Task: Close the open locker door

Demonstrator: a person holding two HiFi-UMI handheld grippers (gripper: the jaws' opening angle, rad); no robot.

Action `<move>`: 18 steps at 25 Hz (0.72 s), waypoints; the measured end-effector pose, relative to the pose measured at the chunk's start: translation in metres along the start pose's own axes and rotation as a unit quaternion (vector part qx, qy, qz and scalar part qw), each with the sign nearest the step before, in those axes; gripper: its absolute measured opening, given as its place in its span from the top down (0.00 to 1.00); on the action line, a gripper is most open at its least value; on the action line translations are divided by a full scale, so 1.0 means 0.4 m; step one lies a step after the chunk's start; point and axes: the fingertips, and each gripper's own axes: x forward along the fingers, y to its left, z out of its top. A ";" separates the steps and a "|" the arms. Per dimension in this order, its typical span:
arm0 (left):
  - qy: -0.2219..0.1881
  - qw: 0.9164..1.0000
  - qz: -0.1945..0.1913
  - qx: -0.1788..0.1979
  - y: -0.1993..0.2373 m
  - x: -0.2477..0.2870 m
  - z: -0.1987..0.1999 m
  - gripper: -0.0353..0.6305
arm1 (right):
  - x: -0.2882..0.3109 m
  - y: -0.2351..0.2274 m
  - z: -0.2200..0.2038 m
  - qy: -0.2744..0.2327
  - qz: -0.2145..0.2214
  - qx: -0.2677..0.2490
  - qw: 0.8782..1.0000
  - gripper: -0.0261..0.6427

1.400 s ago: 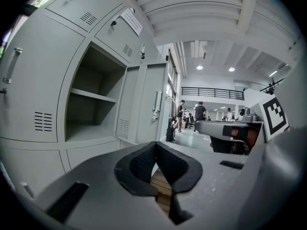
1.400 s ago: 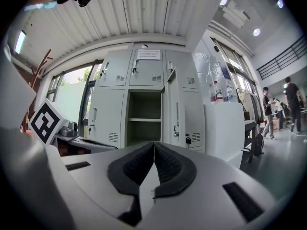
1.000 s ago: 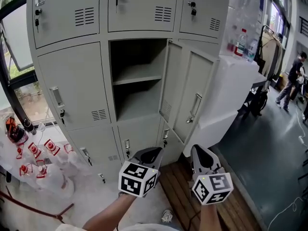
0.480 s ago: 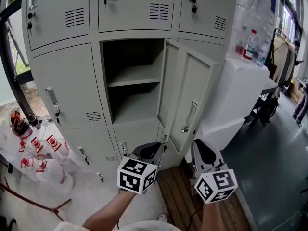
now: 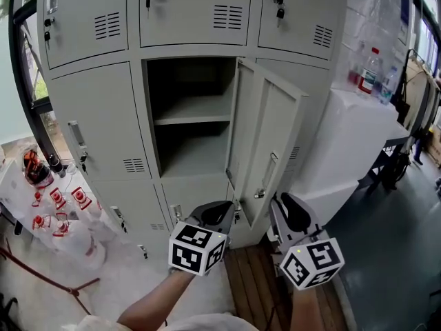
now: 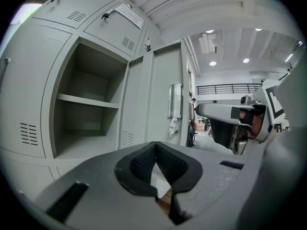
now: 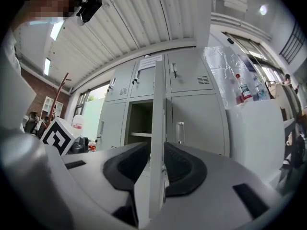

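Door: the locker door (image 5: 265,140) stands swung out from the middle column of the lockers (image 5: 96,116), at 12 o'clock from both grippers in the head view.
Door edge: seen end-on in the right gripper view, it runs from 12 to 6 o'clock.
Right gripper (image 7: 156,152): its jaws have just been opening. The door's edge stands between them and the pads lie close on either side; I cannot tell whether they touch it.
Left gripper (image 6: 153,147): its tips are clenched together on nothing, at 9 o'clock from the right gripper and short of the door.
Hard to see: the key under the handle (image 5: 270,171) is too small to read. The low lockers are partly hidden behind both grippers.
Compartment: the open bay (image 5: 193,143) has one shelf (image 5: 193,110) and lies at 9 o'clock from the door.
Room right: a white cabinet (image 5: 344,150) with bottles (image 5: 368,74) on top stands at 3 o'clock, close behind the door.
Room left: wrapped bottles (image 5: 62,219) crowd the floor at 8 o'clock.
Floor: wooden boards (image 5: 251,281) lie under the grippers.
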 end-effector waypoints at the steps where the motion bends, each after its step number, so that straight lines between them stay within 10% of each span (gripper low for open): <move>1: 0.000 1.000 0.005 0.000 0.001 0.004 0.000 0.94 | 0.006 -0.004 0.000 -0.001 0.009 0.003 1.000 0.84; 18: 0.001 0.996 0.089 -0.022 0.029 0.029 -0.015 0.94 | 0.059 -0.048 0.036 -0.038 0.210 0.088 0.973 0.78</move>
